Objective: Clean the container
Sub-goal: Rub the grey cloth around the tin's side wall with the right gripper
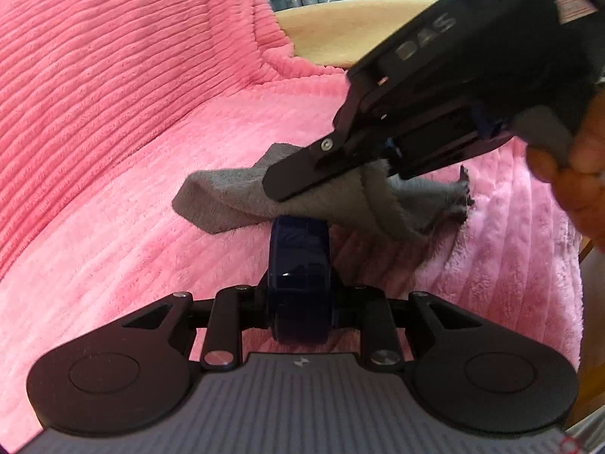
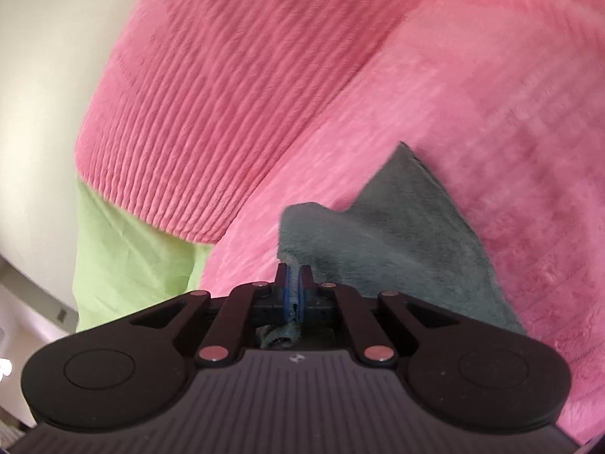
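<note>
Wiping one blue container (image 1: 298, 268) with one grey cloth (image 1: 227, 200).

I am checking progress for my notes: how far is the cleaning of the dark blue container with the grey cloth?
Done: the left gripper is shut on the dark blue container, and the right gripper is shut on the grey cloth. In hand: the cloth lies against the container's far end, above the pink blanket. Left: whether the container is clean cannot be seen, so wiping probably continues.

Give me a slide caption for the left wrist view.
Left gripper clamps a dark blue container while right gripper presses a grey cloth onto it, over pink blanket.
</note>
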Available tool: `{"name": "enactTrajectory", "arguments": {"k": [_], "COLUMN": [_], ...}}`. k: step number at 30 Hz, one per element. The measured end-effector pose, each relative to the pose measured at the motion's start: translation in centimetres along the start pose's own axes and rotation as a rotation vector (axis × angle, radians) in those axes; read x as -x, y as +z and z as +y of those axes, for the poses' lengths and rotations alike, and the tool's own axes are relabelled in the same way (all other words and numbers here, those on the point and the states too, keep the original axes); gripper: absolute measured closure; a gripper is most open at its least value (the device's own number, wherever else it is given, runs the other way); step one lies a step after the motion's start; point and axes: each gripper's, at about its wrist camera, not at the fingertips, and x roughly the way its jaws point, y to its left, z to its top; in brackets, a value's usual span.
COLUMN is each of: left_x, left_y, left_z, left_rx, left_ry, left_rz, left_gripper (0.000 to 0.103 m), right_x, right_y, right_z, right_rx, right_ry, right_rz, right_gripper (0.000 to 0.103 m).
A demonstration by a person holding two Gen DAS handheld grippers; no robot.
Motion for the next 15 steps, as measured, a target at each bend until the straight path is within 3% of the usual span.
{"name": "enactTrajectory", "arguments": {"k": [7,9,10,12,14,15], "left_x": [0.2,0.9,1.2,1.6,1.7,1.5], "left_y": [0.4,0.7,1.0,1.2,1.2,1.2], "left_z": [-0.3,-0.1,0.0,0.1,0.2,0.2], "left_rx": [-0.017,-0.011,-0.008,-0.008,-0.007,-0.005], "left_ry": [0.000,-0.005,-0.005,-0.008,-0.010,-0.007], "left_rz": [0.004,-0.012,-0.026,-0.047,-0.054,-0.051], "left_gripper": [0.070,0.052,0.051,0.054,0.073,0.073], "right_x": [-0.5,-0.5,-0.5,-0.1,0.3,0.5], "right_y": [-0.3,-0.4,-0.4,-0.3,-0.2,-0.1], "right_z": [-0.7,-0.6,-0.6,-0.5,-0.5,-0.4], "right_rx": [0.001,-0.007,-0.015,-0.024,-0.031,-0.033], "right_ry": [-0.055,-0.055,-0.053,-0.049,-0.044,-0.040], "right_rz": [-0.005,-0.011,-0.017,-0.035,-0.054,-0.065], "right_gripper": [0.101,0.101,0.101,0.101,0.100,0.100]}}
